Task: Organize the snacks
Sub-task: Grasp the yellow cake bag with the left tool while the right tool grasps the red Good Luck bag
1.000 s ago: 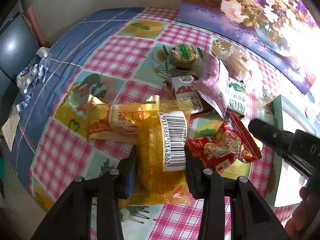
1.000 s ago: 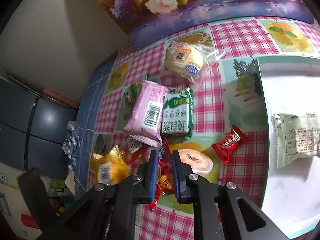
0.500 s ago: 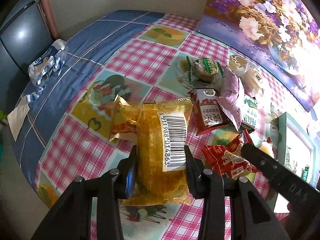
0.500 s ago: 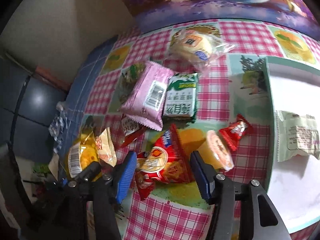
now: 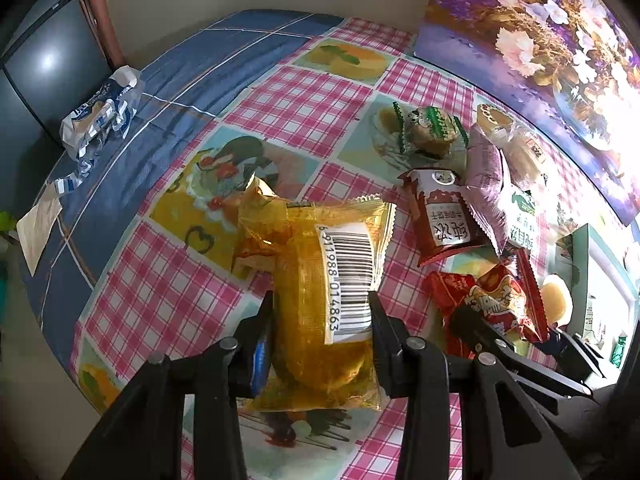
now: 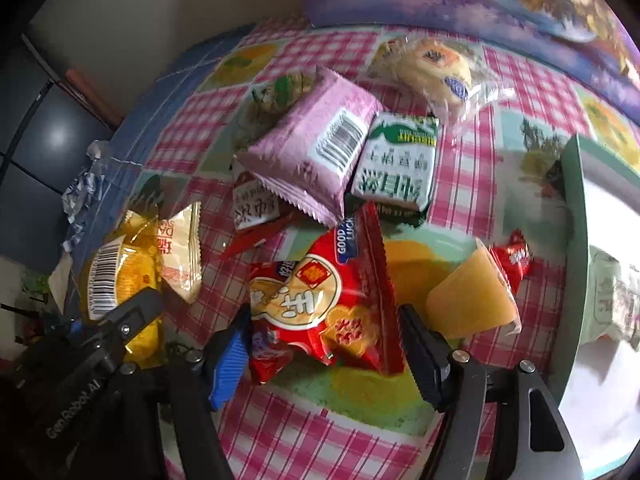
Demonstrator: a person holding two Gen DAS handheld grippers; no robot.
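I judge the job barely begun: one pale packet point(image 6: 612, 300) lies in the tray point(image 6: 572, 208) at my right, while most snacks are heaped on the checked cloth point(image 5: 168, 304). My left tongs point(image 5: 320, 320) clamp the yellow cake point(image 5: 320, 292); my right tongs point(image 6: 324, 344) are opening, astride the red bag point(image 6: 320, 296) without pressing it. The tray's rim stands just beside the heap, the cloth's edge is close to my left, and bare cloth lies near me.

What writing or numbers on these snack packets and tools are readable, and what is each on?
"6 911988 014863": barcode on the yellow packet held in the left tool.
"GOOD LUCK": red packet between the right tool's opening jaws.
"Gen Robot.AI": left tool's arm, right wrist view.
Chinese print on the other packets: not legible to me.
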